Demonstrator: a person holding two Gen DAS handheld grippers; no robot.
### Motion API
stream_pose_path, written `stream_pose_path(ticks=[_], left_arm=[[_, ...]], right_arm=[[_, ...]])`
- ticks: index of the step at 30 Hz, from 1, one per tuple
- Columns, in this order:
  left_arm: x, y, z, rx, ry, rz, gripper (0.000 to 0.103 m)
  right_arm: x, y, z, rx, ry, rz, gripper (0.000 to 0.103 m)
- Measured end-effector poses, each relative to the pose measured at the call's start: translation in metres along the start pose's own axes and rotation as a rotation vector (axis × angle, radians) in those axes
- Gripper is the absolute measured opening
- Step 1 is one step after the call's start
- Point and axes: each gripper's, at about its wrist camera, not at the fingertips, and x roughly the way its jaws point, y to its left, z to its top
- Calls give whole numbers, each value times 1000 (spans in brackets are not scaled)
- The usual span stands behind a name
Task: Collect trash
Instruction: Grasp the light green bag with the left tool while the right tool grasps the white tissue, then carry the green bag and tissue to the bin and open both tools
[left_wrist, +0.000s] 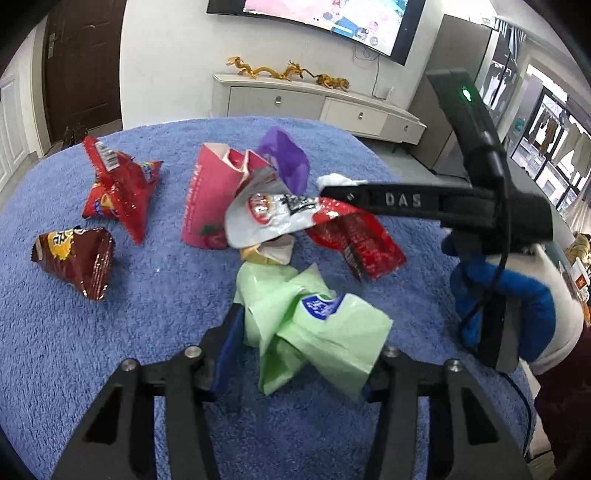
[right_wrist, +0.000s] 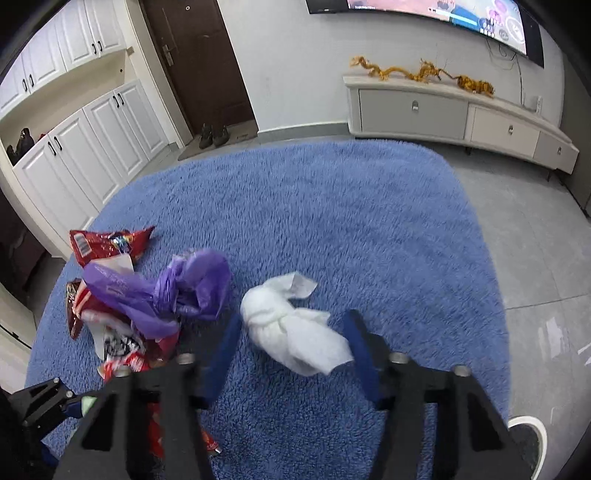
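Trash lies scattered on the shaggy blue rug (right_wrist: 332, 206); no bin or bag for it is clearly in view, so collection looks early, with most pieces left. Left gripper (left_wrist: 306, 332) has its fingers spread either side of the crumpled pale green plastic wrapper (left_wrist: 314, 328); whether they are touching it I cannot tell. The wrapper's long axis runs roughly from the far left to the near right of the left wrist view. Right gripper (right_wrist: 291, 332) also has its fingers spread, straddling the crumpled white paper tissue (right_wrist: 291, 325), not yet pinching; the tissue's long axis runs from far left to near right, with a loose flap pointing away. Still lying about: purple plastic bag (right_wrist: 177, 291), pink paper carton (left_wrist: 210, 199), red foil snack packet (left_wrist: 118, 188), brown foil chip bag (left_wrist: 77, 258), white-and-red wrapper (left_wrist: 269, 218).
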Motion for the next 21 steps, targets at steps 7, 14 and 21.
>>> stream_pose_path(ticks=[7, 14, 21], left_arm=[[-23, 3, -18, -13, -15, -9, 40], [-68, 1, -43, -11, -53, -1, 39], [-115, -15, -59, 18, -109, 11, 39]], right_arm=[[-31, 0, -29, 13, -10, 36, 27], [-89, 10, -65, 34, -69, 71, 26], [-153, 16, -107, 62, -126, 96, 26]])
